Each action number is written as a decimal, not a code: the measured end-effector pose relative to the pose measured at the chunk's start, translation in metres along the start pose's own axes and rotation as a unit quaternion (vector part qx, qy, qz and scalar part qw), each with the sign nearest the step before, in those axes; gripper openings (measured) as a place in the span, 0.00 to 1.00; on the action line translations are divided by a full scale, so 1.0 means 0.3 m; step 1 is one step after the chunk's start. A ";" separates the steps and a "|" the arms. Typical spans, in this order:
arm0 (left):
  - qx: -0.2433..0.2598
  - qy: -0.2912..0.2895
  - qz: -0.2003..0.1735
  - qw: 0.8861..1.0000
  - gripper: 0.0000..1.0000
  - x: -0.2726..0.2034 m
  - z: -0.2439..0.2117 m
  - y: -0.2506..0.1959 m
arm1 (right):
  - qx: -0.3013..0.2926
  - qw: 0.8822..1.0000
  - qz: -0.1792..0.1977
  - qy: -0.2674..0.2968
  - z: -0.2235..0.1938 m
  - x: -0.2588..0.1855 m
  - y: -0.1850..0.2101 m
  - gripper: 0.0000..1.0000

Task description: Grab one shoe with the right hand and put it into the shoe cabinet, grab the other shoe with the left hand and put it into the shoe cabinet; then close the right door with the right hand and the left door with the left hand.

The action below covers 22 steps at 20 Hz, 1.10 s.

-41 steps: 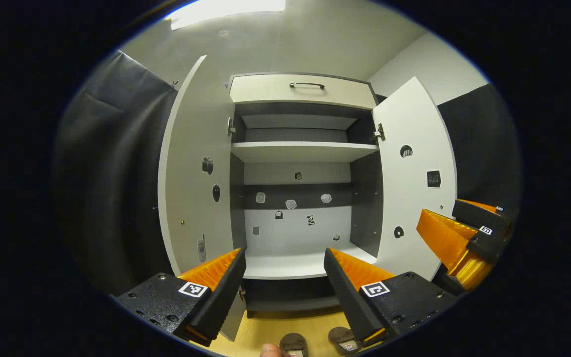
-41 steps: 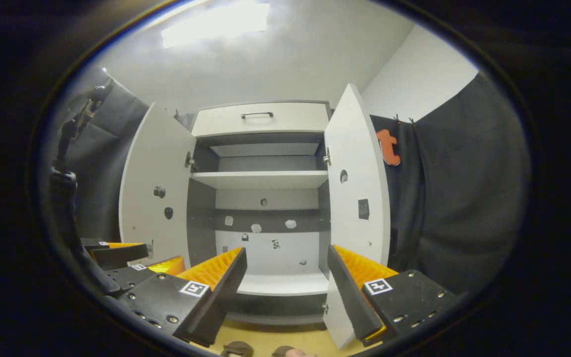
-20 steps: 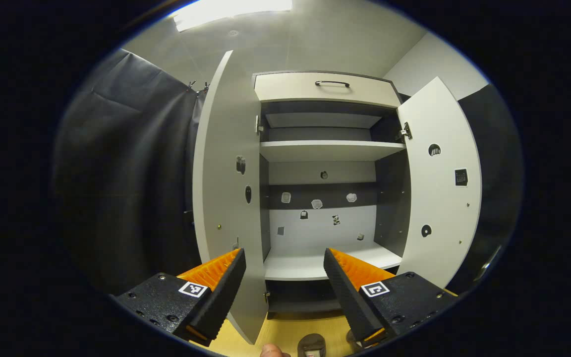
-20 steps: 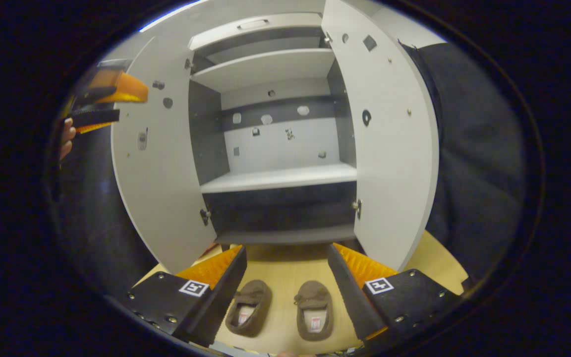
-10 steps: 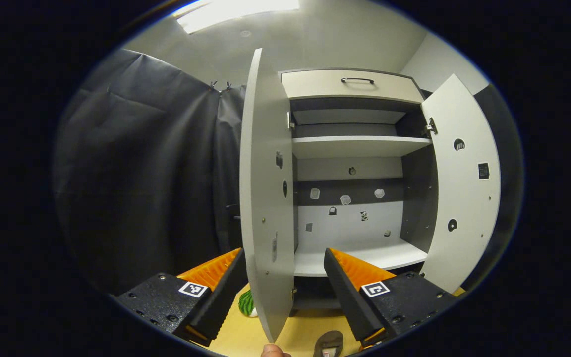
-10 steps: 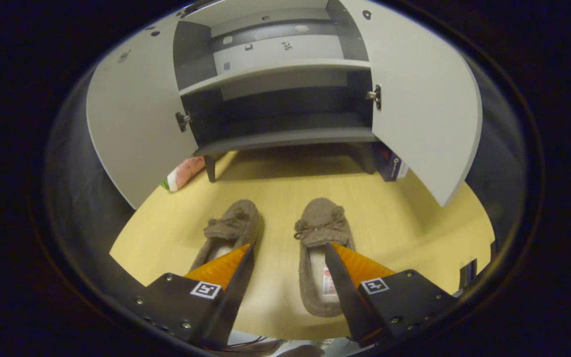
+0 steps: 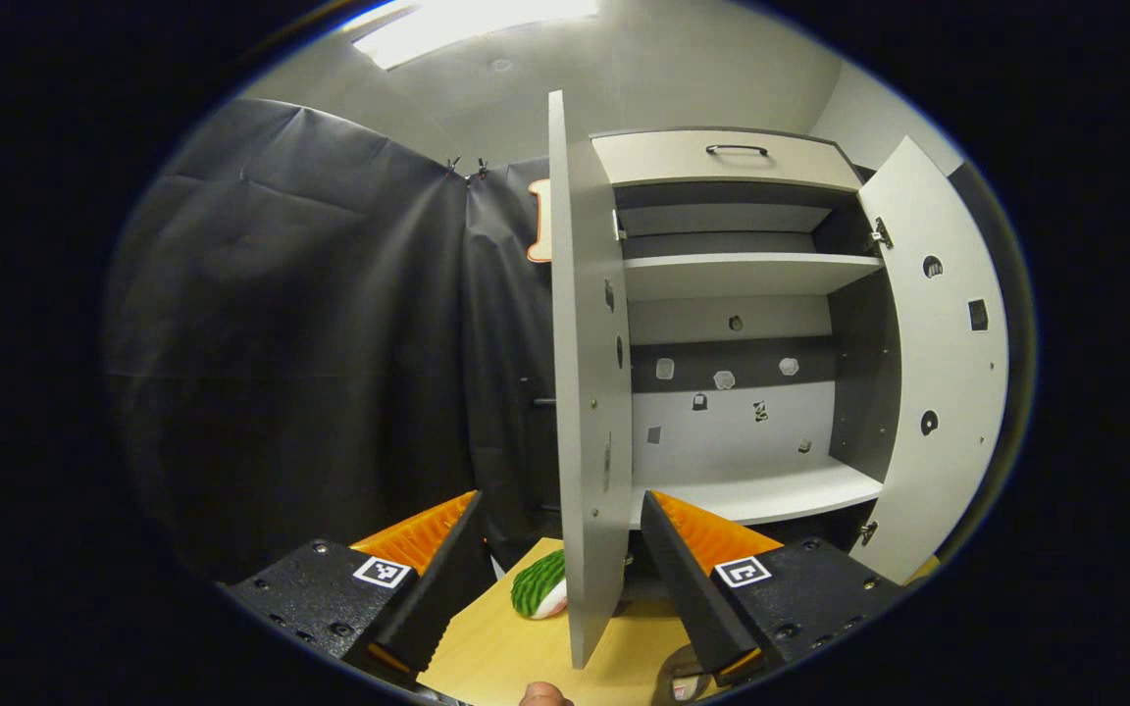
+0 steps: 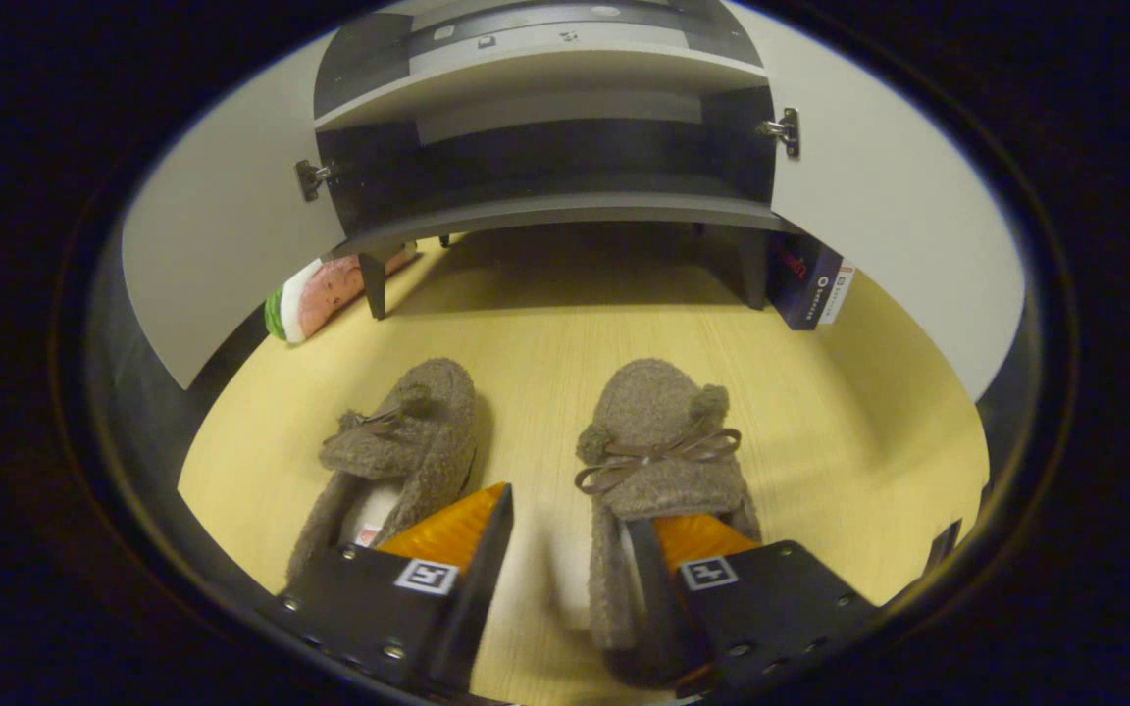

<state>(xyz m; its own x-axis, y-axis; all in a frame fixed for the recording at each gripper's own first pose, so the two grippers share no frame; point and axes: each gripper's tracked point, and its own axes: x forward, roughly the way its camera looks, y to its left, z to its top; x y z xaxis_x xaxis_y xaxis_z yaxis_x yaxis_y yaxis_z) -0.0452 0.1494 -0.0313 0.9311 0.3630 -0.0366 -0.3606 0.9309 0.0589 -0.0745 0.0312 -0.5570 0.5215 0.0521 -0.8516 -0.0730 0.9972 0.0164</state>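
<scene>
The right gripper [image 8: 565,549] straddles the right slipper's [image 8: 658,461] near wall, fingers open, ready to pinch; the left slipper [image 8: 398,446] waits beside. The left gripper [image 7: 560,549] hangs open before the shoe cabinet [image 7: 737,284].

Two fuzzy brown slippers [image 8: 658,461] are being shown ahead of the right gripper [image 8: 570,549] on yellow wood-grain floor [image 8: 849,431].

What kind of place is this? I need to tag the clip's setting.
Likely a staged household booth: an open shoe cabinet against black cloth, with slippers on a wood-look floor.
</scene>
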 end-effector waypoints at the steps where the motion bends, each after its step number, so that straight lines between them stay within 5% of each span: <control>1: 0.004 0.005 0.005 1.000 0.96 -0.007 -0.016 0.012 | -0.001 1.000 0.004 0.009 -0.006 0.007 0.007 0.54; 3: 0.009 0.013 0.004 1.000 0.95 -0.021 -0.046 0.021 | -0.011 1.000 -0.020 0.010 -0.007 0.045 -0.029 0.47; 5: 0.012 0.019 0.005 1.000 0.97 -0.034 -0.075 0.032 | -0.006 1.000 -0.023 0.015 -0.013 0.024 -0.031 0.14; 7: 0.011 0.024 -0.003 1.000 0.96 -0.044 -0.093 0.023 | -0.006 0.999 -0.030 0.022 -0.025 0.049 -0.046 0.14; 8: 0.012 0.028 -0.007 1.000 0.96 -0.049 -0.108 0.014 | -0.001 0.999 -0.033 0.017 0.037 -0.067 -0.051 0.14; 9: 0.014 0.030 -0.009 0.999 0.96 -0.048 -0.116 0.013 | 0.001 0.999 -0.036 0.025 -0.009 0.026 -0.056 0.02; 15: 0.010 0.041 -0.018 0.999 0.96 -0.049 -0.144 -0.015 | 0.006 1.000 -0.031 -0.003 0.095 -0.013 -0.069 0.02; 22: 0.001 0.049 -0.031 0.998 0.96 -0.024 -0.165 -0.049 | 0.008 0.992 -0.014 -0.126 0.535 -0.231 -0.070 0.00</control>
<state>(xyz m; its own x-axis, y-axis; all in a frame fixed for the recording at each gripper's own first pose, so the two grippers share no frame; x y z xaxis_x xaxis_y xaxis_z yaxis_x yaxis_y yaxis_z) -0.0494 0.1350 -0.0814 0.9413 0.3079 -0.1384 -0.3029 0.9514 0.0562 0.0273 0.0151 -0.4144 0.7189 0.0338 -0.6943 -0.0430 0.9991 0.0040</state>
